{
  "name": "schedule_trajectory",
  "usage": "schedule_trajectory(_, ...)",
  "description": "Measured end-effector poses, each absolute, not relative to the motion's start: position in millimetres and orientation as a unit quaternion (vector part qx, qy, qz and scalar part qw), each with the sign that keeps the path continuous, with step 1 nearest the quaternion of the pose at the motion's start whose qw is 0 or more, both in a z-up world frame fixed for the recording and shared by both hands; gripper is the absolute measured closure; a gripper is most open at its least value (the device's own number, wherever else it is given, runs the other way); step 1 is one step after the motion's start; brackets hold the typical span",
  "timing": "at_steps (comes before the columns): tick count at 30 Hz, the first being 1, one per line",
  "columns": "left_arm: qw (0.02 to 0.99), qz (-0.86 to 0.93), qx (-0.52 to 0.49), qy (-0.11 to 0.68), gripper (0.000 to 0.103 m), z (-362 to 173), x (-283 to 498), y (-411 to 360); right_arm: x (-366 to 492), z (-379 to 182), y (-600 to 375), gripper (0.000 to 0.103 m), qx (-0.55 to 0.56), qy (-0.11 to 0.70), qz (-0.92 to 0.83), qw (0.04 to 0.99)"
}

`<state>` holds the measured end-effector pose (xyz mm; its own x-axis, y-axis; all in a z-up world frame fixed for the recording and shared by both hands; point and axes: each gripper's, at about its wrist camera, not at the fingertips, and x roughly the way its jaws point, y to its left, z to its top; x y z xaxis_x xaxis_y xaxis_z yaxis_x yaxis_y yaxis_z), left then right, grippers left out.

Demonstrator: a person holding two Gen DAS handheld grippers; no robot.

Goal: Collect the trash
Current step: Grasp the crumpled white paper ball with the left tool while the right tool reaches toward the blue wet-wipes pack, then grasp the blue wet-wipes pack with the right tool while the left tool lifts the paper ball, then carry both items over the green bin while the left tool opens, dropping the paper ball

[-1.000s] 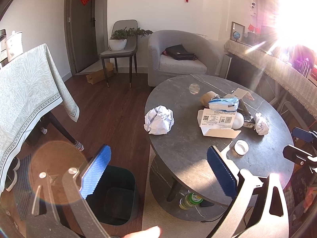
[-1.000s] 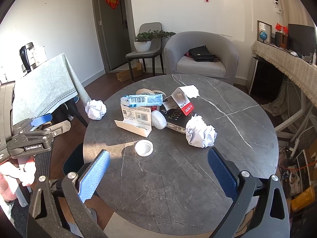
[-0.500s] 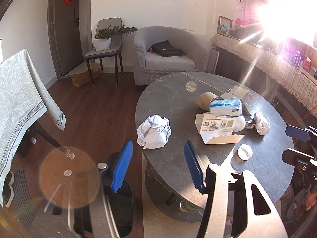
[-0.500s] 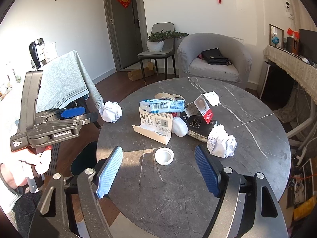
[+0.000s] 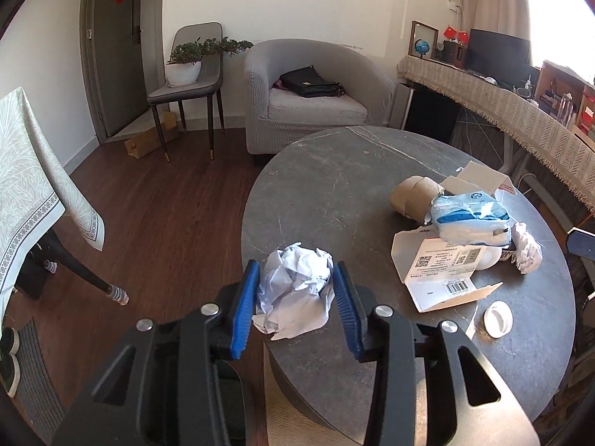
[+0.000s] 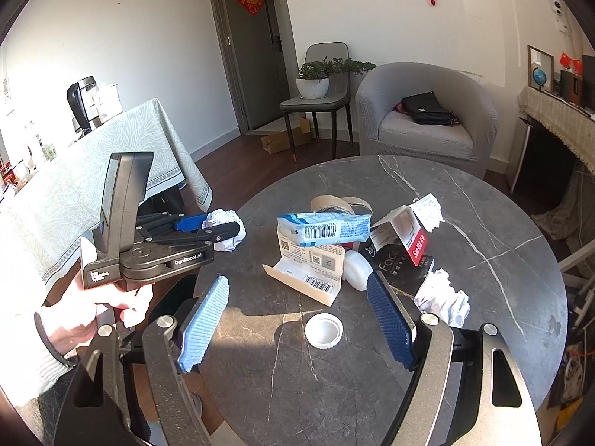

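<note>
One paper ball [image 5: 295,290] between left claw [image 5: 295,304] pads

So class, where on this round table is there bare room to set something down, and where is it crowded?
Bare: the far part of the round table toward the armchair, and the near edge below the white cap. Crowded: the middle, around the blue packet and open box.

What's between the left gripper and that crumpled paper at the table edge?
Nothing visible. The crumpled paper already sits between the fingers of the left gripper, which have just been closing around it.
</note>
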<state>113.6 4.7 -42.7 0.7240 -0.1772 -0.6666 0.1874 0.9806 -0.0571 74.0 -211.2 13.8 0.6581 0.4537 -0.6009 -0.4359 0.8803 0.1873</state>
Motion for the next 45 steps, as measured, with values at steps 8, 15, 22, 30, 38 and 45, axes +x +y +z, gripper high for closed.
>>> schedule_trajectory(8,0.929,-0.099,0.008,0.356,0.066,-40,111,13,111,23,-198,0.012,-0.031,0.322,0.28,0.904)
schedule_trajectory(15,0.931,-0.109,0.006,0.349,0.066,-33,103,12,158,1,-199,0.012,-0.03,0.361,0.286,0.887)
schedule_trajectory(22,0.933,-0.127,-0.003,0.337,0.066,-22,94,18,182,-13,-197,0.012,-0.005,0.379,0.314,0.871)
schedule_trajectory(30,0.933,-0.126,-0.013,0.336,0.066,-18,93,31,190,-25,-194,0.02,0.017,0.403,0.327,0.855)
schedule_trajectory(38,0.934,-0.123,-0.027,0.334,0.066,-14,89,41,185,-18,-187,0.032,0.005,0.386,0.311,0.868)
schedule_trajectory(45,0.939,-0.111,-0.036,0.324,0.066,-5,80,59,165,12,-180,0.032,-0.003,0.361,0.302,0.882)
